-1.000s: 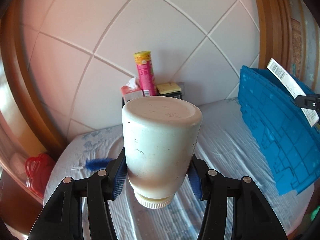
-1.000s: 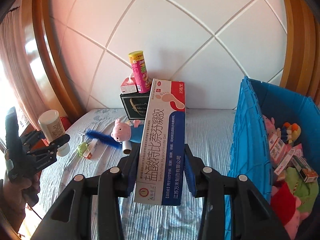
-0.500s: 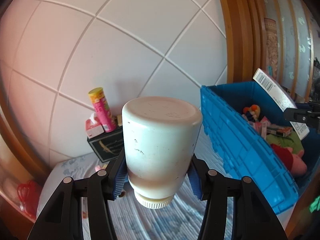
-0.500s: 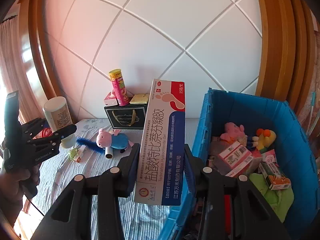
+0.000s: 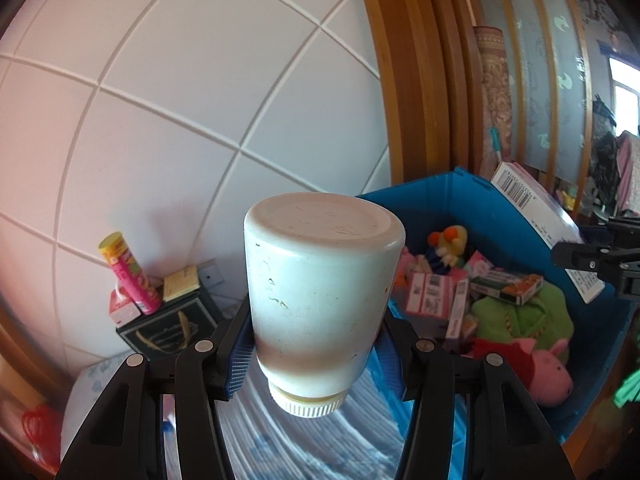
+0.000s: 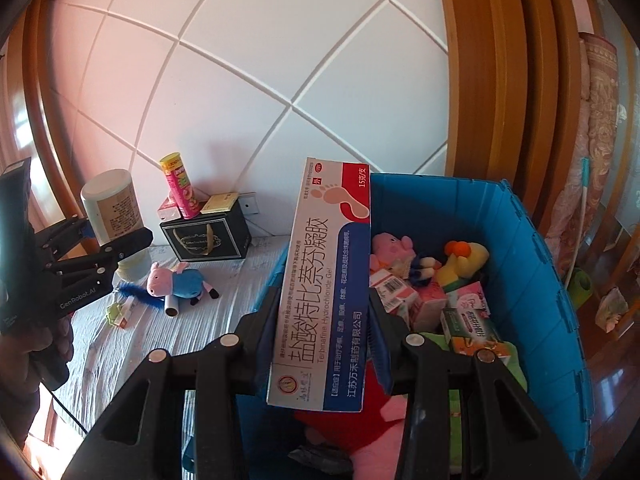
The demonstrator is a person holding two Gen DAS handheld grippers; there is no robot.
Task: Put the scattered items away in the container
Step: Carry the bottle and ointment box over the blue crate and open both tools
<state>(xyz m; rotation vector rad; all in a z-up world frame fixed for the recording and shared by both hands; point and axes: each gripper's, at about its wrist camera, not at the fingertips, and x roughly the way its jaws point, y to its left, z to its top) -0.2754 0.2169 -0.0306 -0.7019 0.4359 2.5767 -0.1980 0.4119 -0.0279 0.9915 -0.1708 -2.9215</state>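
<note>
We see a white plastic bottle (image 5: 320, 292), scuffed and brownish near its ribbed cap, held cap-down with its flat bottom up. Our left tongs (image 5: 316, 350) are clenched on its lower body, the blue pads pressing both sides, above the bed (image 5: 280, 440) and just left of the blue bin (image 5: 432, 200). Our right tongs (image 6: 324, 336) grip a long ointment box (image 6: 326, 280), white, red and blue with a footprint mark, standing upright between the pads over the bin's (image 6: 540, 280) near left part. Inside the bin lie plush toys and small cartons. On the bed to the left lies a pig toy (image 6: 176, 280).
</note>
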